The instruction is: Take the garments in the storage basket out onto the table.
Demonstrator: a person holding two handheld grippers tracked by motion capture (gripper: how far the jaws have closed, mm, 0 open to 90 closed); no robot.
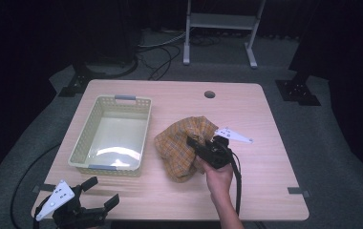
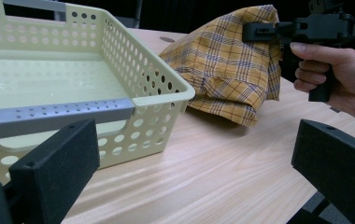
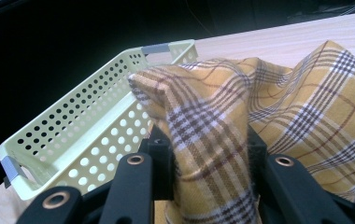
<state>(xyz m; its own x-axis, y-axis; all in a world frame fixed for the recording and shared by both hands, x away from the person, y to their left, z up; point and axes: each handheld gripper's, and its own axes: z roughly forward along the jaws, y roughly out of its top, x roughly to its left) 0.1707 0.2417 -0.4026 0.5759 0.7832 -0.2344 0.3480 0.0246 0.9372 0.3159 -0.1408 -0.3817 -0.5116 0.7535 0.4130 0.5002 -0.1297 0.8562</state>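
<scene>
Bunching up under my right hand-held gripper (image 1: pixel 199 144), the yellow plaid cloth (image 1: pixel 182 145) sits on the worktop (image 1: pixel 246 191) just to the right of the cream perforated basket (image 1: pixel 141 102), close to its long wall but, as far as I can tell from the high view, not touching it. In the right gripper view a fold of the cloth (image 3: pixel 213 140) rises between the two black jaws, which are drawn in narrow and pinch it; the rest of the fabric drapes loose and part of it lies on the wood. My guess is that the cloth is meant for the basket, which stands empty. What worries me is the grip: only one ridge of fabric is caught, so a quick lift could let it slide out, and the trailing corners could snag on the basket rim (image 2: pixel 164 99) or drag the light basket sideways across the smooth wood. My left hand-held gripper (image 1: pixel 102 194) hangs at the near-left corner of the worktop, jaws spread wide, holding nothing and touching nothing, pointed toward the basket's grey handle (image 2: pixel 61 114).
</scene>
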